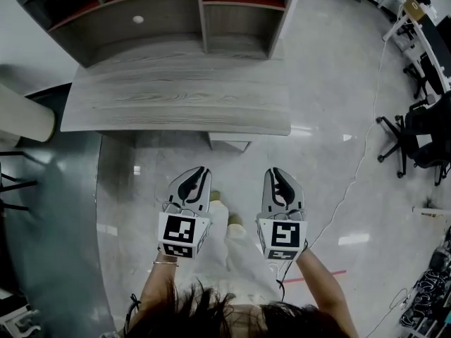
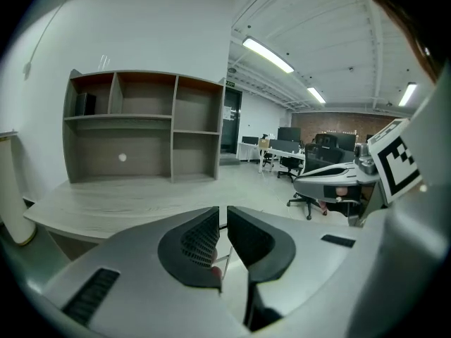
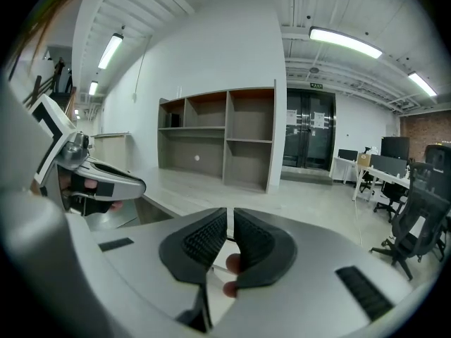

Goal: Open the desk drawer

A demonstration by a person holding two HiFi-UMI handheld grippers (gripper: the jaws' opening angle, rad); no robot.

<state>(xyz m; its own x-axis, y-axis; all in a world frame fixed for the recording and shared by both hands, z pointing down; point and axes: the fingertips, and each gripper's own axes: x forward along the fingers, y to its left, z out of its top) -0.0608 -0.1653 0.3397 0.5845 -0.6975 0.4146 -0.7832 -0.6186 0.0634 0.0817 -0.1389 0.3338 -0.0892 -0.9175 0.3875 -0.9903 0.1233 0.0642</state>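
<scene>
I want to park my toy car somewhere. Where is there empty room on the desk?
The whole grey wood-grain desk top is bare, from the open grey shelf unit at its back to its front edge. The shiny grey floor in front is free too. It gets crowded far right, by the black office chairs.

The drawer [image 1: 229, 144], shut under the grey counter [image 1: 176, 97]
Only a narrow pale-grey strip of its front peeks out below the counter's front edge, a little right of the middle (the wood-grain top hides the rest). It sits level and pushed in against the underside. Whether it has a handle cannot be told from this steep view.
</scene>
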